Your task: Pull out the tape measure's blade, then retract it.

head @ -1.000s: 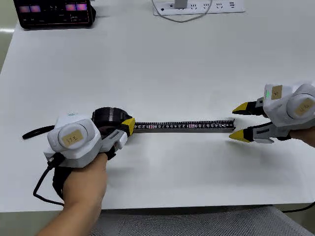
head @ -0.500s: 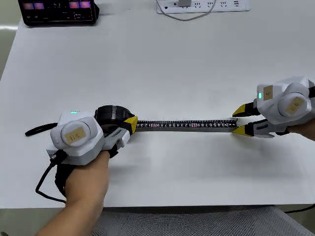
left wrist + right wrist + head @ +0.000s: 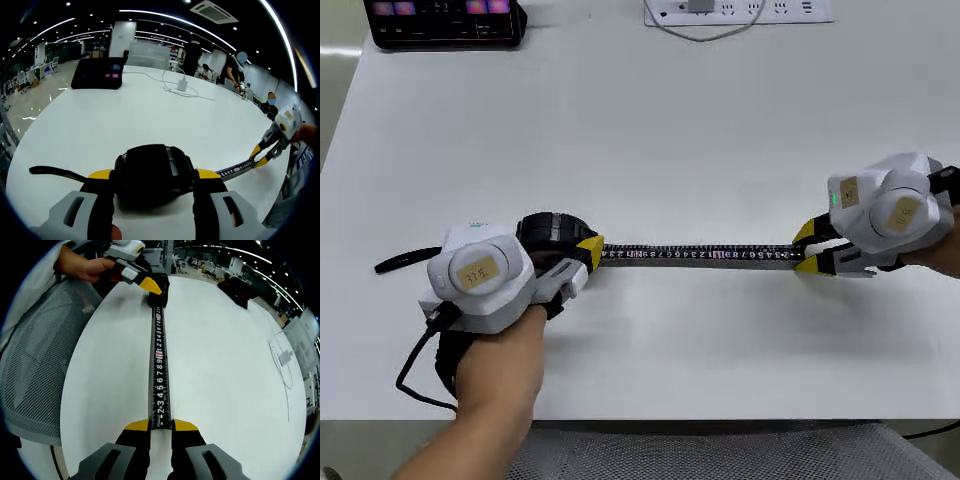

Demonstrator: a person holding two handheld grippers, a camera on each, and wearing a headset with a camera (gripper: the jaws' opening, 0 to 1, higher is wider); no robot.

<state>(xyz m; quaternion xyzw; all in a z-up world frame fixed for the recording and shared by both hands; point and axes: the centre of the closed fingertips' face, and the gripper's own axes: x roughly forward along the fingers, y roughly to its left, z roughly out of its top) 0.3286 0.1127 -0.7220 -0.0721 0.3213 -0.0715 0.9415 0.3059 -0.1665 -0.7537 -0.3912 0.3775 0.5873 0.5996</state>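
Black, rounded plastic tape measure case (image 3: 550, 232) rests on the table, clamped between the yellow-tipped jaws of the left gripper (image 3: 154, 175). One jaw bears on each flank, and the jaws are spread to the width of the case. From the case a narrow, flat, dark blade (image 3: 159, 365), printed with pale numerals and one red mark, runs straight to the right gripper (image 3: 160, 426) and lies flat on the surface. The right gripper's jaws are drawn in narrow and pinch the blade's free end from both edges. A thin black strap (image 3: 50, 171) lies on the table just beside the left gripper, on the side away from the right one. The supporting surface is a smooth, matte white tabletop (image 3: 670, 130). Well beyond both grippers, at the far edge, stand a flat black device with lit pink panels (image 3: 440, 20) and a white power strip (image 3: 740, 10) with a white cable. A grey mesh chair seat (image 3: 35, 365) lies at the near edge, behind the hand (image 3: 500, 370) holding the left gripper.
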